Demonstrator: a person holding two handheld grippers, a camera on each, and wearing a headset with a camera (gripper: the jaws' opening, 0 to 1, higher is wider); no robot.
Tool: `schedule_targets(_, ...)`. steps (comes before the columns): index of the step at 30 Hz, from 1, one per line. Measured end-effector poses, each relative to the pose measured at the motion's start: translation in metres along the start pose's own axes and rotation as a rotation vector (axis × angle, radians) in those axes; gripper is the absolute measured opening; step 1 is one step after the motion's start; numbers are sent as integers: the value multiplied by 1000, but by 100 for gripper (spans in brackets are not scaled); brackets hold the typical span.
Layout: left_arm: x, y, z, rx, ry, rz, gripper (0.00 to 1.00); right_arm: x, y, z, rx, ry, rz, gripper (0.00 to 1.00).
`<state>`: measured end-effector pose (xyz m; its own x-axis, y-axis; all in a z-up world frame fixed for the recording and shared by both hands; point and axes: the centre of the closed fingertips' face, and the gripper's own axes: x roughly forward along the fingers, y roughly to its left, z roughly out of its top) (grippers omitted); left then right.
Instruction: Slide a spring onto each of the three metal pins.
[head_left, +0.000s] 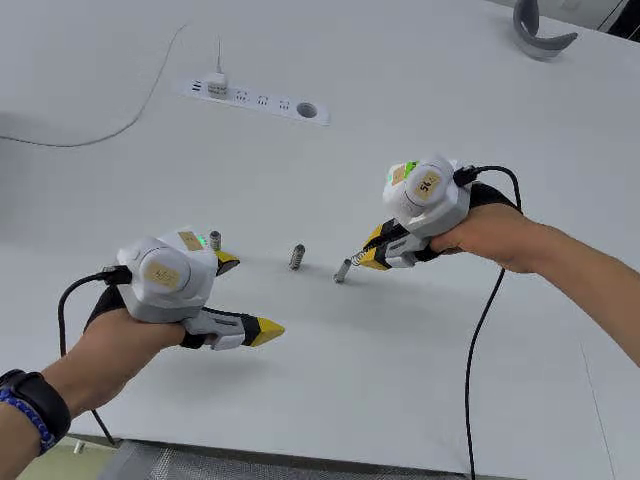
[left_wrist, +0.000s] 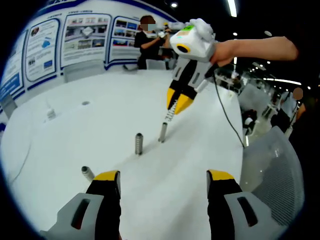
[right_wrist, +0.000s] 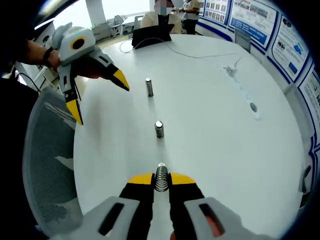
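R gripper pinches a spring w/ its free end at the tip of the leaning pin, while L gripper, jaws wide apart & empty, hovers near the left pin on the table.

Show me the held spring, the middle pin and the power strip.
spring (right_wrist: 161, 178): right gripper view, mid coils.
middle pin (right_wrist: 159, 129): right gripper view, its shaft.
power strip (head_left: 255, 101): head view, top face.

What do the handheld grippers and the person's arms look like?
Both alike: left gripper and right gripper have rounded white housings with tan stickers and a green light, black fingers with yellow tips, and a black cable each. Left wrist wears a black band and blue bracelet.
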<state>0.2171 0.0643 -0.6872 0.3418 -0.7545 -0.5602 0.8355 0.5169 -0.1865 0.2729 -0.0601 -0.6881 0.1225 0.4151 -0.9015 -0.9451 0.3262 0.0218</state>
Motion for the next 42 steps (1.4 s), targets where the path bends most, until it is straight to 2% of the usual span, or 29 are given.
schedule_targets(14, -8, 7, -3, -23, -13, 17, 69, 13, 0, 3, -27, 32, 15, 12)
schedule_targets(22, -10, 10, -5, -32, -13, 21, 68, 13, -1, 6, -30, 37, 17, 12)
schedule_targets(42, -8, 6, -4, -29, -14, 10, 67, 17, -1, -1, -50, 66, 18, 12)
